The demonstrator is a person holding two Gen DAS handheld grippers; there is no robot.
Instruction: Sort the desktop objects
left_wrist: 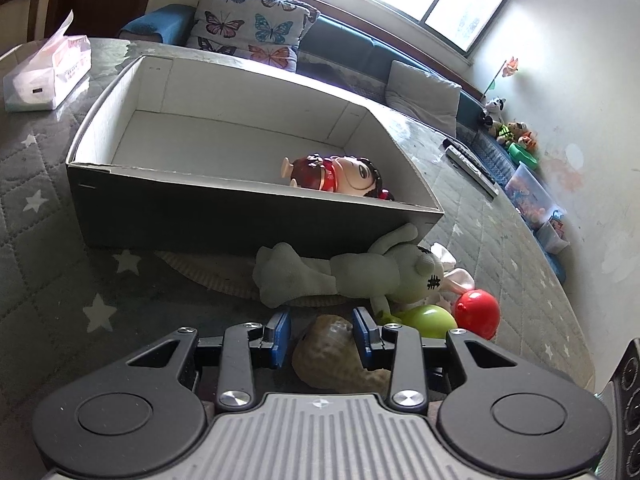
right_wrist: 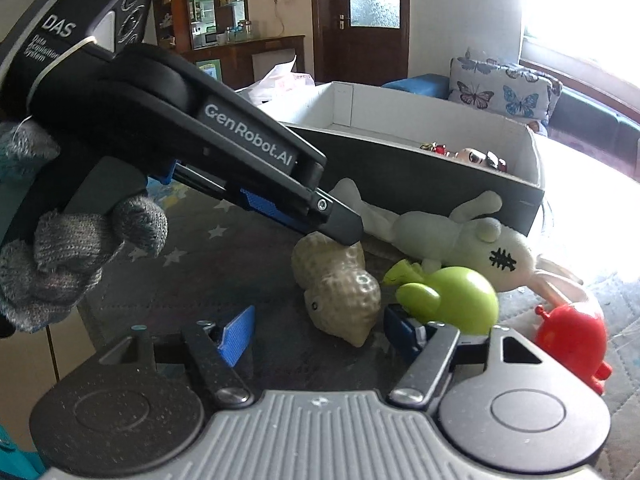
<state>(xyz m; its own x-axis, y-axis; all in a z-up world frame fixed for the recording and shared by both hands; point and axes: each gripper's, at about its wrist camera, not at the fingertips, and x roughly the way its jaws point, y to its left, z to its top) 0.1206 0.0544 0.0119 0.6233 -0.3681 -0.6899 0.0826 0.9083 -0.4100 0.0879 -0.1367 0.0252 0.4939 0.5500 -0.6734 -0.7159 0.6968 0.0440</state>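
Near the desk's front edge, my left gripper (left_wrist: 322,334) is reaching down over the peanut-shaped toy (left_wrist: 334,354), its blue jaws standing on either side of it at a medium gap; I cannot tell whether they are touching it yet. My right gripper (right_wrist: 320,330) is hovering just beside with jaws wide, holding nothing. Around the peanut toy are lying a pale plush rabbit (left_wrist: 360,274), a green toy (right_wrist: 452,294) and a red toy (right_wrist: 570,328). Behind them is sitting the cardboard box (left_wrist: 240,216), with a doll (left_wrist: 340,176) lying in its right-hand end.
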